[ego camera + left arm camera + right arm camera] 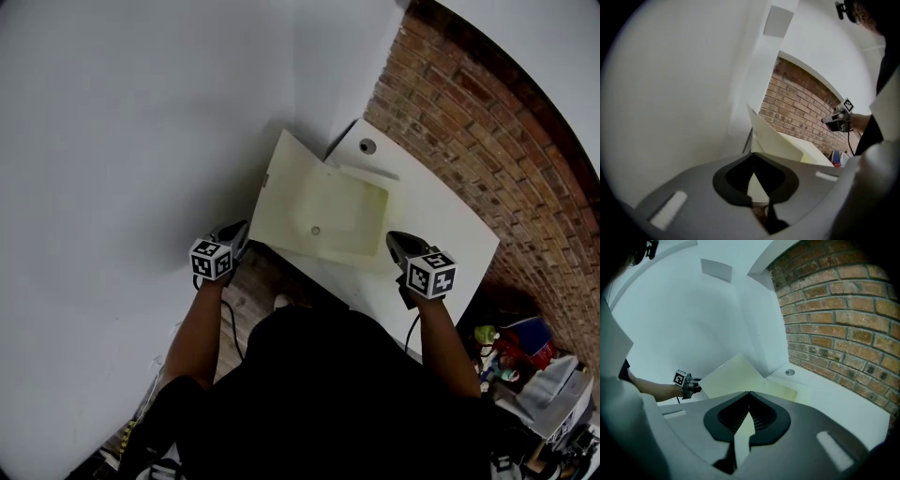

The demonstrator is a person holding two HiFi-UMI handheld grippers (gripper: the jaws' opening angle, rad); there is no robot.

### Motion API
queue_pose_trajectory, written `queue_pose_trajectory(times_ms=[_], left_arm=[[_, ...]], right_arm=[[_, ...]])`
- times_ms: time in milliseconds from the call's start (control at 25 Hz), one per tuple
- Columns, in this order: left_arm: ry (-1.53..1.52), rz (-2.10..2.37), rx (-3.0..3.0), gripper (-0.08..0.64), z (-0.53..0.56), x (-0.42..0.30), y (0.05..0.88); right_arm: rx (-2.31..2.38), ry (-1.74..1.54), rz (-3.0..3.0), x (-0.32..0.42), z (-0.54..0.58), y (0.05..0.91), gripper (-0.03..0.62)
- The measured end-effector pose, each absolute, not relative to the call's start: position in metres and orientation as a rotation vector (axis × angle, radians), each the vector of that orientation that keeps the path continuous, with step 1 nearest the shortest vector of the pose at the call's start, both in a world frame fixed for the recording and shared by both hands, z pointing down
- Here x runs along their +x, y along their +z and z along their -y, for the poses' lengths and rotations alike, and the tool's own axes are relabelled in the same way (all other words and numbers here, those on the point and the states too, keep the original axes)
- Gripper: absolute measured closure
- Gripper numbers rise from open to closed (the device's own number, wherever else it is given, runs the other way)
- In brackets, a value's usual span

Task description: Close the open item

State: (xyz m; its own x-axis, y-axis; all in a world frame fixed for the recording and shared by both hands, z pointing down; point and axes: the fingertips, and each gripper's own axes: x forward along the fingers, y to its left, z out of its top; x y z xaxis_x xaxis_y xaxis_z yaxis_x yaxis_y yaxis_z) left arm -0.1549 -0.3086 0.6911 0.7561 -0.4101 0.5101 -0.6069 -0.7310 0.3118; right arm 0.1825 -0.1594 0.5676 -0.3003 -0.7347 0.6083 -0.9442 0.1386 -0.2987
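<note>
A pale case (339, 214) lies open at centre frame on the white desk (450, 234), its lid (281, 187) raised toward the left. The left hand-held gripper (234, 236) and right hand-held gripper (397, 244) flank it, jaws together and empty, seemingly ready to push it shut.

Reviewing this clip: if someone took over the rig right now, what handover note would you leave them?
Left gripper: jaws shut, nothing held, beside the near edge of the raised lid.
Right gripper: jaws shut, nothing held, at the near right corner of the pale yellow shallow box.
The box lies open on the white table, with its lid standing up on the left side.
Done: nothing yet.
Left: swing the lid down over the box, probably by pushing with the left gripper.
</note>
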Motion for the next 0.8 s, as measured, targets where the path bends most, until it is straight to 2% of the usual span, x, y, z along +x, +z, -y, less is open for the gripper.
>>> queue_pose_trajectory(times_ms=[240,800], left_arm=[[0.654,0.684,2.460,0.557,0.295,-0.148,0.734],[0.600,0.590,2.479,0.558,0.311,-0.109,0.745]], right_arm=[[1.617,0.947,2.085,0.176,0.147,0.573,0.592],[1.667,0.997,2.023,0.179,0.126,0.583,0.592]])
